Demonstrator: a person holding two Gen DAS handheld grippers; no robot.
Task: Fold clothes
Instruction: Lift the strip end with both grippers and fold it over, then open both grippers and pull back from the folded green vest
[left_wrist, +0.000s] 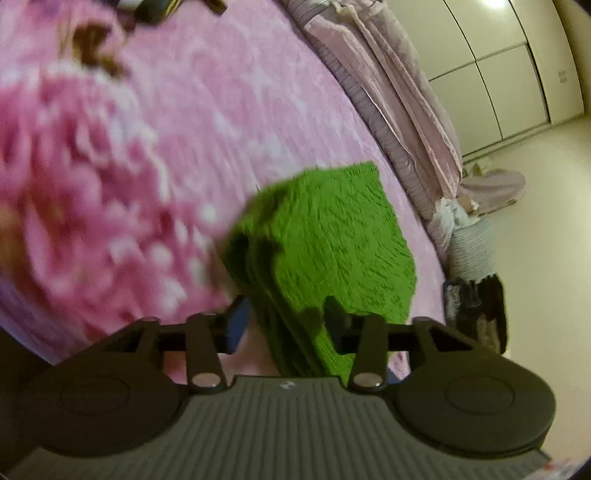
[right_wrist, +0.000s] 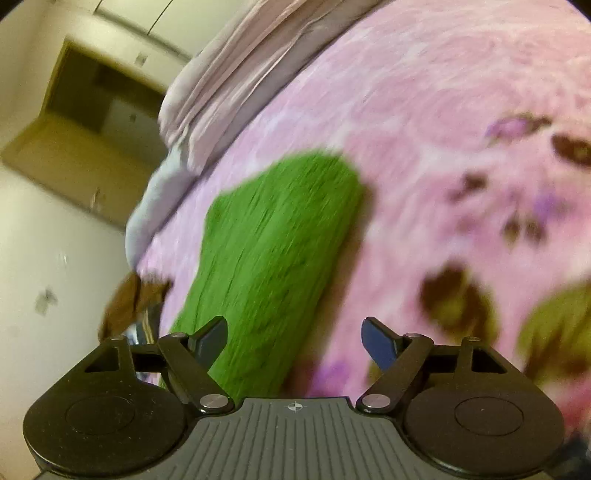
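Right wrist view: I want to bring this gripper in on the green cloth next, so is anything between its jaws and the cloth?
Nothing visible. The right gripper has its jaws open, and the folded green cloth lies just ahead on the pink floral blanket, its near end already reaching in by the left-hand jaw. Motion blur could hide something small.

**No readable writing in either view**

No word, brand or number can be read. The only signs are small marks on the gripper housings: a tiny pale emblem on the ribbed grey plate of the left gripper, too small to make out, and a crosshair circle on the same plate of the right gripper. A small dark mark on the wardrobe door is illegible.
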